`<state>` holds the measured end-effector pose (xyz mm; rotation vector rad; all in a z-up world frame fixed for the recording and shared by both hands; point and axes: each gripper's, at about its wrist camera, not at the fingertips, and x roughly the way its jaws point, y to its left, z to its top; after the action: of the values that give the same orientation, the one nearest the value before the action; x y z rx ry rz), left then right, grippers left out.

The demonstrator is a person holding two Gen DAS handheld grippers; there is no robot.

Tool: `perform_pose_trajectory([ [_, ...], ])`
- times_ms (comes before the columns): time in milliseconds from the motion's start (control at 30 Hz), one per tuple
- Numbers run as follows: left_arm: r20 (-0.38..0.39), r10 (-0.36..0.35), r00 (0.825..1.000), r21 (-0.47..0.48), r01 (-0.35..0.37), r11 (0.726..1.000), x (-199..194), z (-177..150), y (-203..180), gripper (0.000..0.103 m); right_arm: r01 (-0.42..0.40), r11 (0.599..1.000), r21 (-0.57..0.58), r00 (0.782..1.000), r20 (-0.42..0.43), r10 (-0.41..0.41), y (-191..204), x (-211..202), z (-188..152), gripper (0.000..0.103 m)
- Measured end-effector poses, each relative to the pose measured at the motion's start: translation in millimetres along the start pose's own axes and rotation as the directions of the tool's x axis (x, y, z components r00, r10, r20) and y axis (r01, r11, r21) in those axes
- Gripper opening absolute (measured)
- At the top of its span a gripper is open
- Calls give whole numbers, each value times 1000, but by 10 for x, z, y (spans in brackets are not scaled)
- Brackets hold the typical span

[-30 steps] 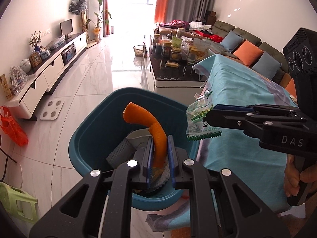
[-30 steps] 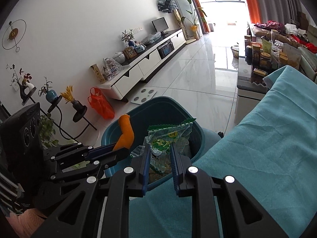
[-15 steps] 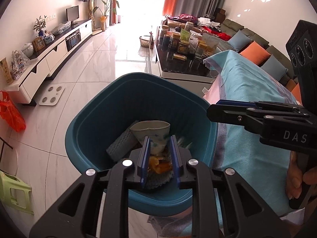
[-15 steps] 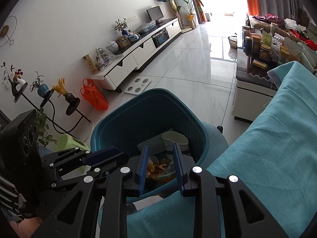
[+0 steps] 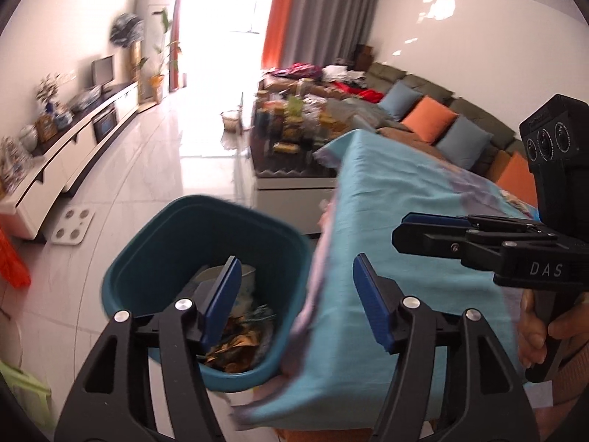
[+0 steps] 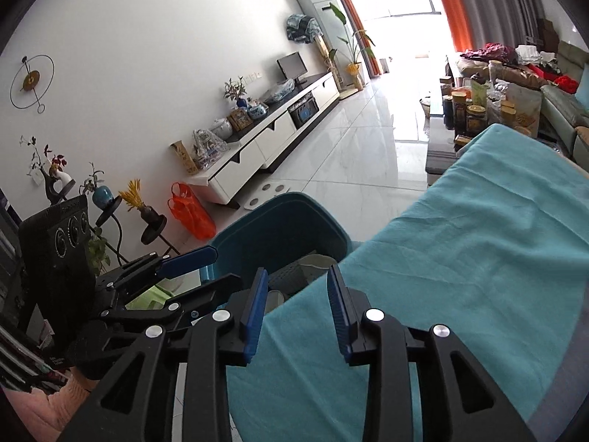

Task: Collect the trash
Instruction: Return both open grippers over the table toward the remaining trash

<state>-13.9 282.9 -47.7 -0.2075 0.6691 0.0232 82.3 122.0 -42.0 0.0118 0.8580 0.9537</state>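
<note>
Teal plastic bin point(image 5: 173, 246) on the pale tiled floor point(image 5: 154, 169), tight against the edge of a table draped in a turquoise cloth point(image 5: 412, 221). Inside the bin: crumpled wrappers in orange and brown point(image 5: 235, 346) at the bottom, a whitish paper cup point(image 6: 316, 261) and a grey ribbed piece point(image 6: 287, 276) beside it, all lying loose below the rim. Left gripper point(image 5: 296, 294) above the near side of the bin and the cloth's hanging edge, blue-padded fingers point(image 5: 224, 294) spreading wider, empty between them, only bin contents and cloth seen through the gap. Right gripper point(image 6: 296, 304) above the table edge next to the bin, jaws parting too, narrower than the left, nothing clasped between the pads. Seen from the left wrist, the right gripper's black body marked DAS off to the right, carried in a hand point(image 5: 541, 324) wrapped round its handle. Seen from the right wrist, the left gripper at lower left, over a light green stool point(image 6: 147, 294). Farther out: white scale point(image 5: 73, 226) on the floor, orange plastic bag point(image 6: 191, 213) beside a long white TV cabinet point(image 6: 265, 143), coffee table crowded with jars point(image 6: 467, 110), grey sofa with orange and blue cushions point(image 5: 427, 118), orange and grey curtains point(image 5: 316, 18) at a bright window.
</note>
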Motion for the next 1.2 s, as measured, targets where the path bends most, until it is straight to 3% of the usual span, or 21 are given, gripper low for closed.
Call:
perform_pose_trajectory([
  [133, 6, -105, 994, 76, 105, 992, 22, 35, -513, 64, 62, 997, 40, 993, 96, -66, -204, -544, -164, 35],
  [267, -18, -219, 976, 142, 219, 965, 106, 8, -1066, 66, 149, 984, 100, 973, 160, -164, -467, -1028, -359, 36],
  [467, -87, -328, 941, 230, 339, 912, 304, -85, -1839, 65, 303, 929, 210, 919, 192, -344, -922, -1646, -711, 37],
  [567, -128, -372, 919, 280, 393, 876, 395, -131, -2257, 65, 375, 882, 287, 878, 195, -437, -1206, -1982, -940, 44],
  [733, -182, -411, 893, 352, 449, 821, 524, -206, -2838, 66, 495, 758, 425, 779, 170, -604, -1653, -2499, -1312, 48],
  [867, -221, -421, 880, 374, 475, 797, 665, -220, -3184, 66, 557, 666, 497, 710, 131, -692, -2011, -2803, -1526, 51],
  [967, -237, -408, 882, 391, 471, 791, 768, -232, -3380, 66, 581, 630, 516, 683, 113, -722, -2237, -2914, -1605, 52],
  [1100, -264, -387, 883, 392, 465, 793, 874, -231, -3490, 64, 581, 625, 522, 684, 104, -722, -2392, -2962, -1645, 53],
  [1200, -287, -364, 886, 385, 455, 803, 977, -213, -3526, 60, 579, 590, 562, 662, 99, -743, -2489, -3061, -1704, 55],
])
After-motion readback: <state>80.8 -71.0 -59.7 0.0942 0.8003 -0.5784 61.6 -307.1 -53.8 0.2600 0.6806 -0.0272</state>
